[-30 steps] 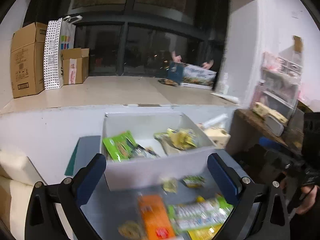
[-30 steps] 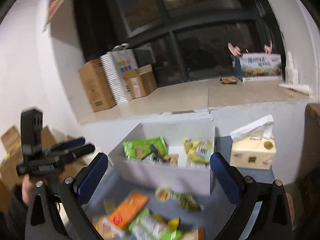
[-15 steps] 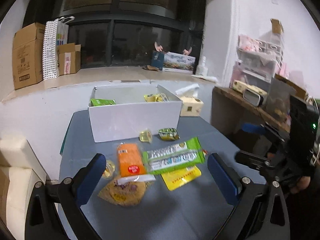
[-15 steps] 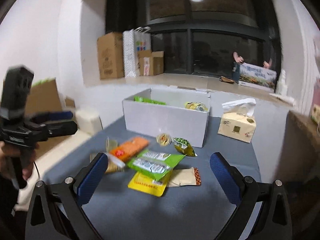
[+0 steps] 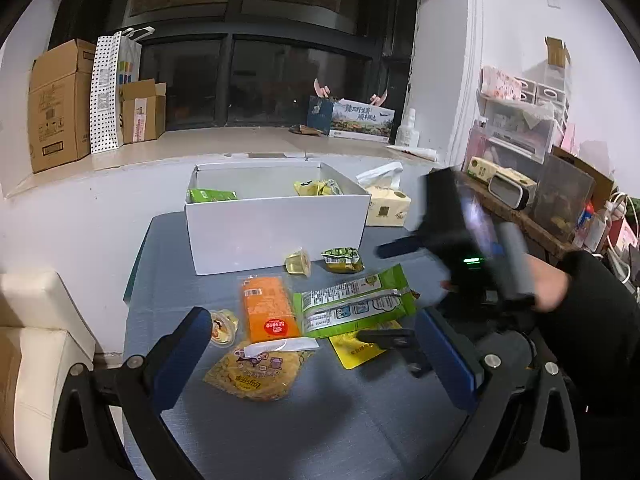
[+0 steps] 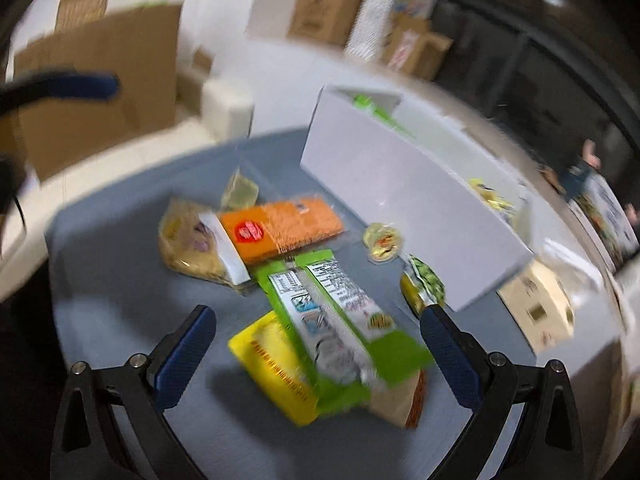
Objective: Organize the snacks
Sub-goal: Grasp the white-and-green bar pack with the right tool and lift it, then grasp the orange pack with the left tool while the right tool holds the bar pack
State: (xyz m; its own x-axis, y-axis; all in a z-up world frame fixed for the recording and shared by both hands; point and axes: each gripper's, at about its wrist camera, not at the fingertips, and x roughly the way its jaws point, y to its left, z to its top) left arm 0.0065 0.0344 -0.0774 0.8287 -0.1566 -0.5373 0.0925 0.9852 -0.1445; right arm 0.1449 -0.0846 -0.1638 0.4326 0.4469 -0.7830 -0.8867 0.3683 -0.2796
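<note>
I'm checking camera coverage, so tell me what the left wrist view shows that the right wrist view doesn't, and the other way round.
Only the left wrist view shows the cluttered shelf on the right wall, the white bottle on the window ledge, and the right gripper's blurred body with the hand holding it.

Only the right wrist view shows the tan packet tucked under the green one, and a large cardboard sheet by the wall.

Both show the white box, orange packet, long green packet, yellow packet, tissue box and grey table.
</note>
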